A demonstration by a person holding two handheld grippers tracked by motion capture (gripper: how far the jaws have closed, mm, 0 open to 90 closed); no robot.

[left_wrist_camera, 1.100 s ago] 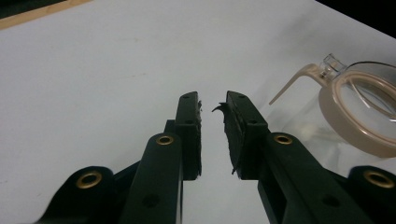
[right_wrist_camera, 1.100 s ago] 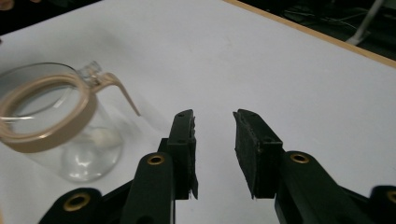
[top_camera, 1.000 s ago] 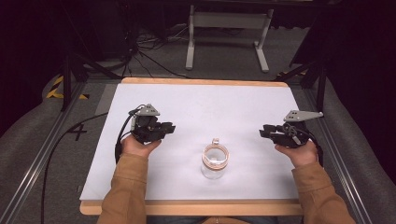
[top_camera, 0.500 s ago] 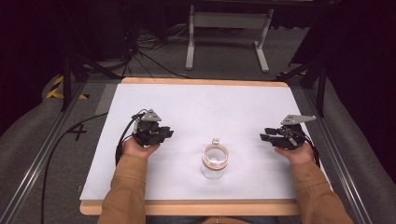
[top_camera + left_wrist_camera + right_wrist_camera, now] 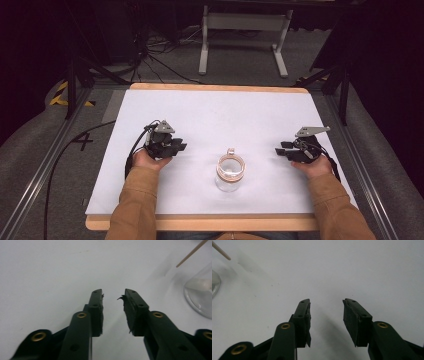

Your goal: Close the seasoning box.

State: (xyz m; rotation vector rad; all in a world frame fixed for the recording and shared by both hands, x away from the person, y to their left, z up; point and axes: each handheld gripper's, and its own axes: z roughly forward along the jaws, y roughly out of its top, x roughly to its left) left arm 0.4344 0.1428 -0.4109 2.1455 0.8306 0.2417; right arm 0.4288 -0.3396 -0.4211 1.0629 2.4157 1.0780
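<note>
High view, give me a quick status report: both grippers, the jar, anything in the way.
Left gripper open, empty, resting left of the jar. Right gripper open, empty, on the jar's right. Jar upright on the table, untouched. Nothing between grippers and jar.

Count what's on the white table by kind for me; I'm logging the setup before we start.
Clear glass jar, standing upright between the two hands: 1
Thin wooden stick, seen beside the jar in the left gripper view: 1
Handheld tool, left tool and right tool, both open and holding nothing: 2
Total: 4
</note>
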